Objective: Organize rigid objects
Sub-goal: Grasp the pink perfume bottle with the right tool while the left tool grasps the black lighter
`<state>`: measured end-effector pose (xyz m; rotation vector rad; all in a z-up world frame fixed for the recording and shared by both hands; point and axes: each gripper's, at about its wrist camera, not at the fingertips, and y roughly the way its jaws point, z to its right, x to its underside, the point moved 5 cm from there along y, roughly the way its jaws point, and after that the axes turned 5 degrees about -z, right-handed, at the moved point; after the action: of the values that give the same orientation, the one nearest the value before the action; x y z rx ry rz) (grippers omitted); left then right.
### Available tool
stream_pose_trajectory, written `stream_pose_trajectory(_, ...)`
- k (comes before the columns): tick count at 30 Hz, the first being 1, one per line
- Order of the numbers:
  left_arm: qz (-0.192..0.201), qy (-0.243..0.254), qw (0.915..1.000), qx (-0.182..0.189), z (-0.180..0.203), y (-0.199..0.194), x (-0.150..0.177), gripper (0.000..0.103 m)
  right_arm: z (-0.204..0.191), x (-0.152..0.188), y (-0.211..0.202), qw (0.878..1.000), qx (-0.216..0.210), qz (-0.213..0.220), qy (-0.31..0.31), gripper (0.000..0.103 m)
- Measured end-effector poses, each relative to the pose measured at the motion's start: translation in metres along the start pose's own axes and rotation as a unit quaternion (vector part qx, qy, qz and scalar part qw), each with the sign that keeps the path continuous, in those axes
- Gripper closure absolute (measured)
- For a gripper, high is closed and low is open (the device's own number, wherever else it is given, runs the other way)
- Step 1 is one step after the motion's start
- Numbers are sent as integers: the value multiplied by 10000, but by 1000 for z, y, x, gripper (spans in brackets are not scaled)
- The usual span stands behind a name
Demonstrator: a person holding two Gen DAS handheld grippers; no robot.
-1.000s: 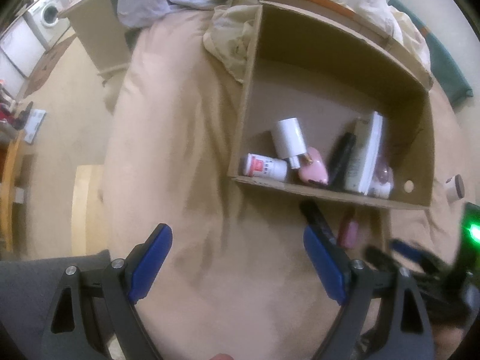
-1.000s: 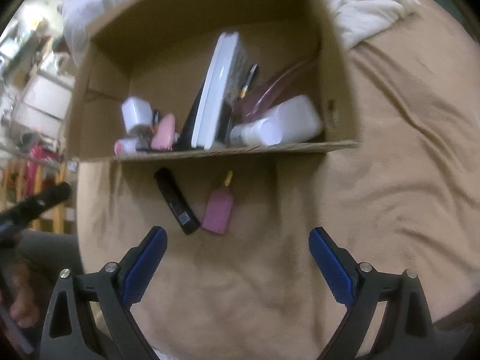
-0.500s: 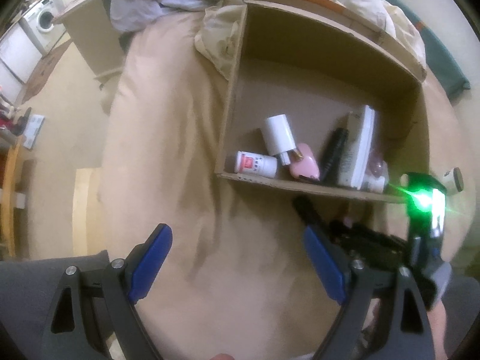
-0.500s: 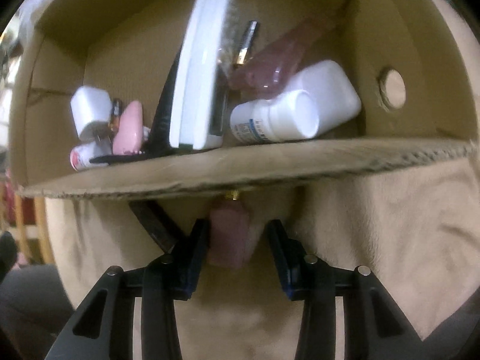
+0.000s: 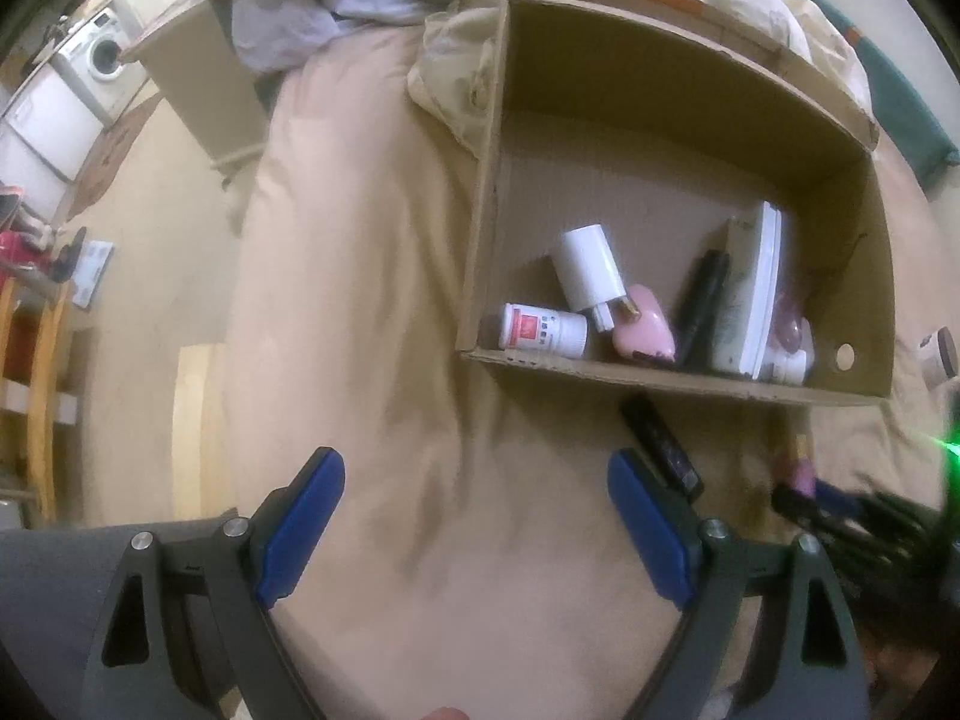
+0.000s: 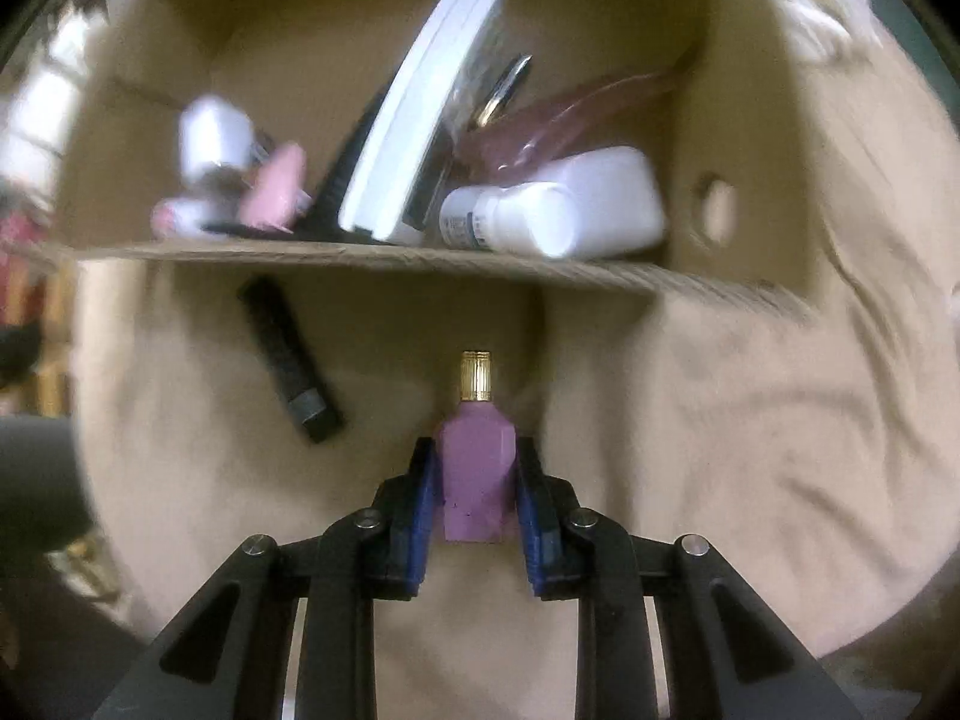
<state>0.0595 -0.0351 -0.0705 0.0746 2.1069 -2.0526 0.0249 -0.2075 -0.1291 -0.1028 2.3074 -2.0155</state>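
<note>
An open brown cardboard box (image 5: pixel 852 396) lies on its side on the bed, and along its near wall sit a small white pill bottle with a red label (image 5: pixel 543 331), a white cylindrical bottle (image 5: pixel 587 267) leaning over it, a pink heart-shaped case (image 5: pixel 645 333), a slim black tube (image 5: pixel 699 306), a flat white book-like case (image 5: pixel 757 294) standing on edge, and, at the right end, a large white plastic bottle (image 6: pixel 558 216) lying down with a translucent pink item (image 6: pixel 576 114) behind it. Just outside the box, on the beige bedspread (image 5: pixel 372 312), lies a black rectangular stick (image 6: pixel 288 360). The right gripper (image 6: pixel 474 480) is clenched on a small pink bottle with a gold cap (image 6: pixel 477 468), held just near of the box edge. The left gripper (image 5: pixel 474 534) is released, wide apart over bare bedspread. Crumpled pale bedding (image 5: pixel 300 0) lies far, and a white washing machine (image 5: pixel 99 54) stands far left on the floor
</note>
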Motion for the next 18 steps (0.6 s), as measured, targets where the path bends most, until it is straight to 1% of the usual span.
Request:
stream_pose_trajectory(3,62,37,9999,-100,2,2,0,15,5,13,-23,9992,-242,308,44,77)
stream_pose_trajectory(6,204,-178,9996,-105,-6,0,-1,15,8,23,-42,9974,-461,545,103,77)
stream_pose_trajectory(8,207,-195,9995,-123,-9,2,-1,15,18,28,-56,9951,-524,837,76,77)
stream_pose_trajectory(9,170,-189,9996,-128,-10,4,0,15,24,26,-62,9933,-575,1000,86,77)
stream_pose_trajectory(12,56,-224,9997,-48,-13,12,1,15,36,21,-74,9859,-959,1314,396,77)
stream_pose_trajectory(14,43,-188,9998,-108,-13,15,2,15,47,17,-87,9805,-1120,1524,532,77)
stream_pose_trajectory(15,31,-174,9998,-127,-12,17,1,15,47,13,-91,9772,-1205,1651,568,77)
stream_pose_trajectory(17,4,-254,9995,-203,-10,21,2,15,46,9,-104,9708,-1272,1956,563,77)
stream_pose_trajectory(18,-95,-321,9992,-204,-6,26,3,15,45,6,-109,9682,-1268,2085,557,77)
